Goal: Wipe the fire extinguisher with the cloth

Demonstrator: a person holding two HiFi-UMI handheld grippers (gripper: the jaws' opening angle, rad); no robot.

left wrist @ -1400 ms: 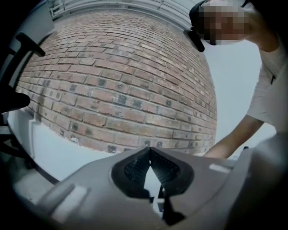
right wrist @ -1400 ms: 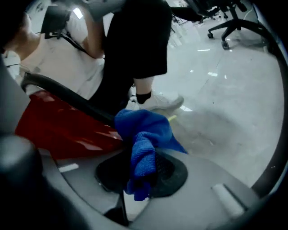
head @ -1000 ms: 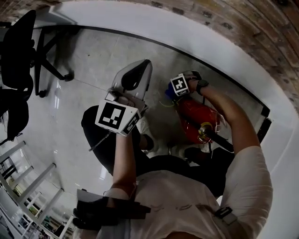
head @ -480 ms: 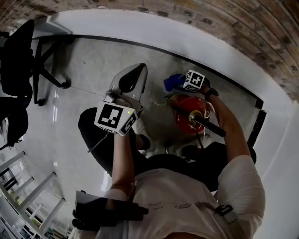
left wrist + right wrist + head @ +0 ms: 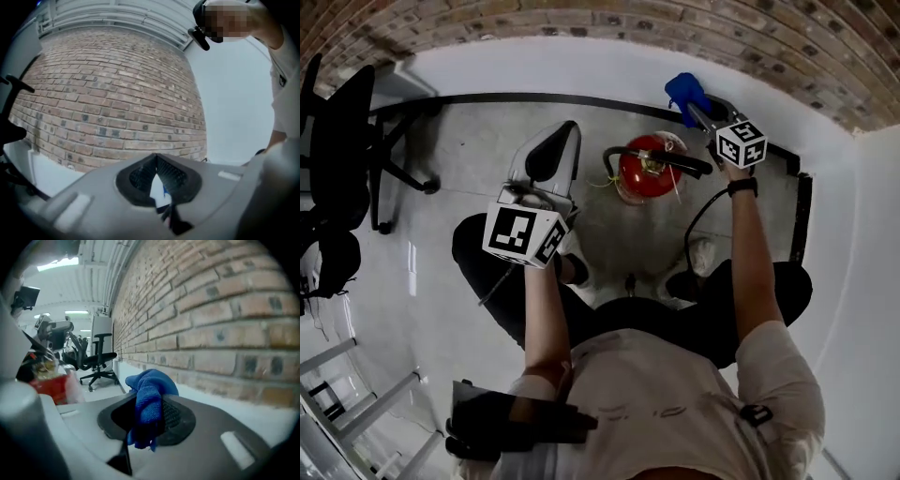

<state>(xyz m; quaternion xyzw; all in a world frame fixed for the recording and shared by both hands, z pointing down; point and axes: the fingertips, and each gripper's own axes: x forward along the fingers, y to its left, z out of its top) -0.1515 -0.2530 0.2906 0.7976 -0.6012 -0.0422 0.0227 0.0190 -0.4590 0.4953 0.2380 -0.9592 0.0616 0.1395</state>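
Upper right: the right gripper point(image 5: 694, 106), clamped on a bunched blue cloth point(image 5: 680, 89), should sweep the red cylindrical fire extinguisher point(image 5: 643, 174) firmly; the left gripper point(image 5: 570, 132) has its jaws together, empty.

A fire extinguisher point(image 5: 645, 173) and office chair point(image 5: 347, 122) stand on the floor point(image 5: 469, 150).

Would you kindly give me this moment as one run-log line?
left tongs: shut, empty | right tongs: shut on cloth | cloth: not touching fire extinguisher
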